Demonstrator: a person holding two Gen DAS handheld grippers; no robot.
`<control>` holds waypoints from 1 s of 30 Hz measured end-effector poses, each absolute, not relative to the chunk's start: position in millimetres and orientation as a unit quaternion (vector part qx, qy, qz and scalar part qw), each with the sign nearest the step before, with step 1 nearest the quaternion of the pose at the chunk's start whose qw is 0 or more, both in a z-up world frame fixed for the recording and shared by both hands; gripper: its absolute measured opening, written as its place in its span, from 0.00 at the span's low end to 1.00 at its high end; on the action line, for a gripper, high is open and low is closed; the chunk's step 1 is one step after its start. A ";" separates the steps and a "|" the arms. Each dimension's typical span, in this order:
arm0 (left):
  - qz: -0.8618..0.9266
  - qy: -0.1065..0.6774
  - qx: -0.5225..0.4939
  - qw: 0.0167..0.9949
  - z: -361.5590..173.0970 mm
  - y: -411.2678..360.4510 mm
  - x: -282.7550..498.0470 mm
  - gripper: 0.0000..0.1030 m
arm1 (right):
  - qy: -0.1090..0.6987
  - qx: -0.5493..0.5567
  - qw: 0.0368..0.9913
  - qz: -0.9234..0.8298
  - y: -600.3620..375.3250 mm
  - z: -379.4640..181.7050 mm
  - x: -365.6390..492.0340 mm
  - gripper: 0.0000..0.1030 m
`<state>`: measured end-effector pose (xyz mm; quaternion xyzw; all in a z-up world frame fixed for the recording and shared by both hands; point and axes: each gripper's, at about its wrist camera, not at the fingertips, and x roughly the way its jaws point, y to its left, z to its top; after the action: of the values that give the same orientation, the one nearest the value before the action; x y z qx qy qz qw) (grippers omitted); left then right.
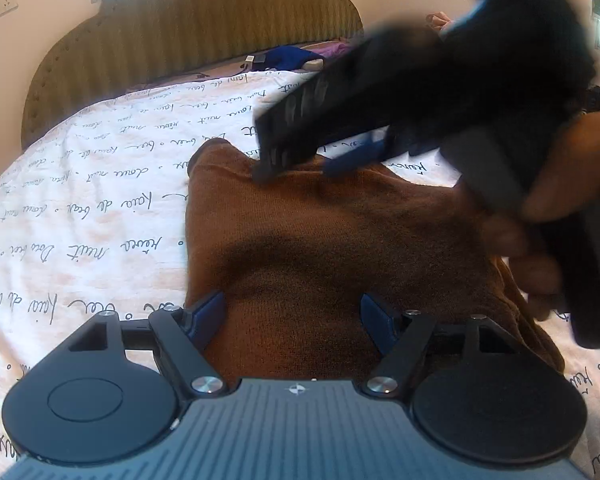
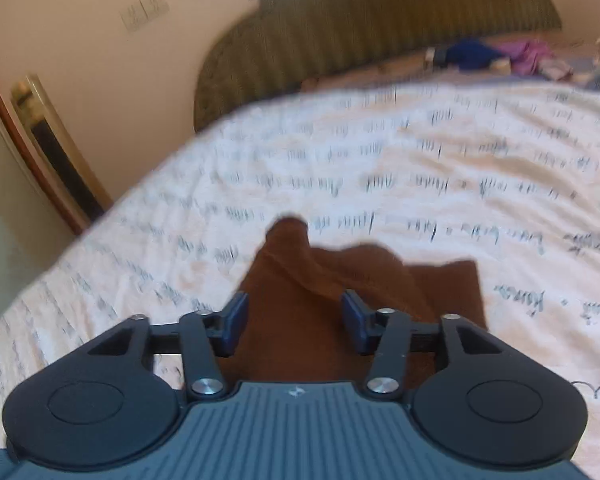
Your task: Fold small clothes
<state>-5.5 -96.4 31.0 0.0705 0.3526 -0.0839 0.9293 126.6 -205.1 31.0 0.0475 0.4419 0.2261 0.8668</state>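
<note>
A: In the left wrist view, where is the cloth?

B: The brown cloth (image 1: pixel 320 248) lies on the bed (image 1: pixel 80 208), on the white cover with writing, well away from the headboard (image 1: pixel 188 40). The left gripper (image 1: pixel 292 316) stands open over the near part of the cloth, one finger on each side, holding nothing.

A: And the other tool?

B: The right gripper (image 1: pixel 300 164) comes in from the right, with its fingertips at the far edge of the cloth. It is blurred, so I cannot tell from here if it pinches the edge. The hand (image 1: pixel 560 200) that holds it covers the right side of the cloth.

A: What does the right wrist view show?

B: The right gripper (image 2: pixel 294 320) has its fingers apart above the cloth (image 2: pixel 340 288), with nothing between them. The cloth looks partly folded, with a raised ridge. I judge a fold is in progress; the next move needs a firm pinch on an edge, then to carry it across evenly.

A: What is unclear?

B: The picture is smeared, and the gripper body hides the near edge of the cloth. Some clothes (image 2: pixel 500 54) by the headboard are too small to name.
</note>
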 end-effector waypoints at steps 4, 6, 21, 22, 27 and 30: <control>-0.090 0.333 0.077 0.935 32.3 -92.2 -15.3 0.70 | 0.435 0.120 0.864 0.221 -243.5 9.1 134.0 0.31; -0.090 0.318 0.080 0.940 33.9 -89.8 -24.8 0.71 | 0.411 0.118 0.880 0.206 -250.6 23.3 127.8 0.31; -0.087 0.307 0.082 0.944 18.7 -81.4 -49.2 0.79 | 0.457 0.001 0.857 0.237 -213.8 22.3 182.0 0.15; -0.088 0.311 0.075 0.943 17.9 -79.2 -49.2 0.79 | 0.446 0.007 0.863 0.239 -217.7 28.9 180.1 0.10; -0.095 0.321 0.055 0.941 10.5 -73.8 -46.8 0.80 | 0.458 0.039 0.866 0.198 -251.6 11.5 184.8 0.08; -0.092 0.323 0.043 0.941 4.1 -70.0 -43.0 0.86 | 0.433 0.078 0.876 0.197 -260.3 7.4 178.5 0.09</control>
<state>-43.0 -70.0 4.1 0.0429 0.3231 -0.0920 0.9409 178.5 -260.3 7.4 0.0777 0.4328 0.1972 0.8762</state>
